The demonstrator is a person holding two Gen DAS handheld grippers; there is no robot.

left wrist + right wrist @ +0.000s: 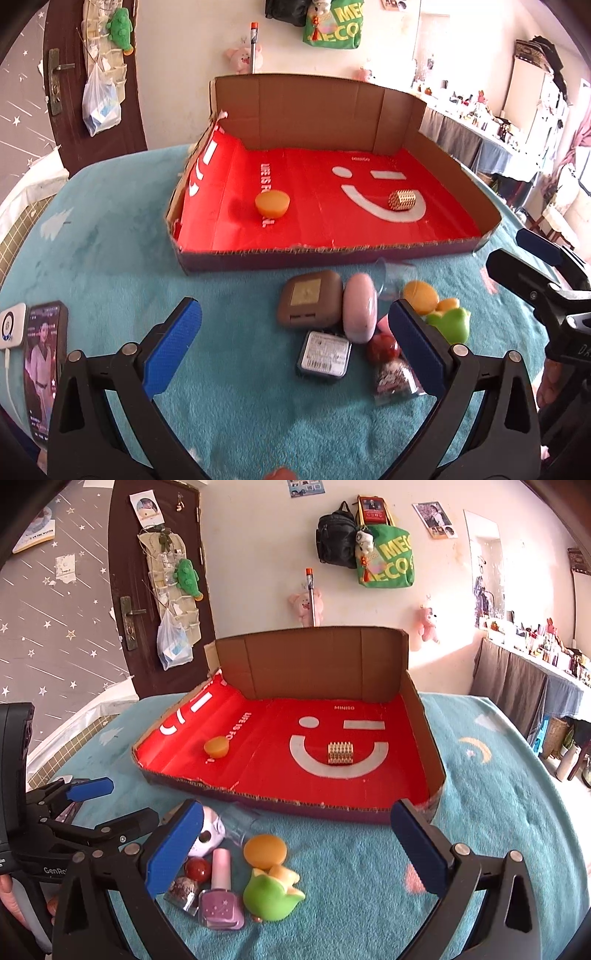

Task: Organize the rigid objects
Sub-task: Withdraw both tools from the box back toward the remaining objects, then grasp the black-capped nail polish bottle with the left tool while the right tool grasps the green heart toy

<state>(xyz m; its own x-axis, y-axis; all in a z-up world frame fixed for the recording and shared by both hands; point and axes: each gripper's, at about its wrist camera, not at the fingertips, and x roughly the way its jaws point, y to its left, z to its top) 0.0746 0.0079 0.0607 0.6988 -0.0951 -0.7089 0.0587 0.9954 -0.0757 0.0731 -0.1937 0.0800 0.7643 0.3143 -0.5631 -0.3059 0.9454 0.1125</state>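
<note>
A cardboard tray with a red smiley floor (314, 221) (369, 790) sits on the teal cloth. Inside lie an orange cup-shaped piece (272, 202) (217, 747) and a gold studded cylinder (401, 199) (340, 753). In front of the tray lies a heap: a brown case (310, 298), a pink oval case (359, 312), a small dark tin (324, 354), a red ball (383, 348) (198, 868), an orange disc (420, 295) (265, 851), a green toy (451, 324) (271, 894), and a pink nail polish bottle (221, 897). My left gripper (295, 347) is open and empty over the heap. My right gripper (299, 849) is open and empty, just right of it.
A phone (43, 369) and a small white device (11, 325) lie at the cloth's left edge. A clear glass (397, 278) lies on its side by the tray front. The right gripper shows at the right of the left wrist view (535, 273). A door and wall stand behind.
</note>
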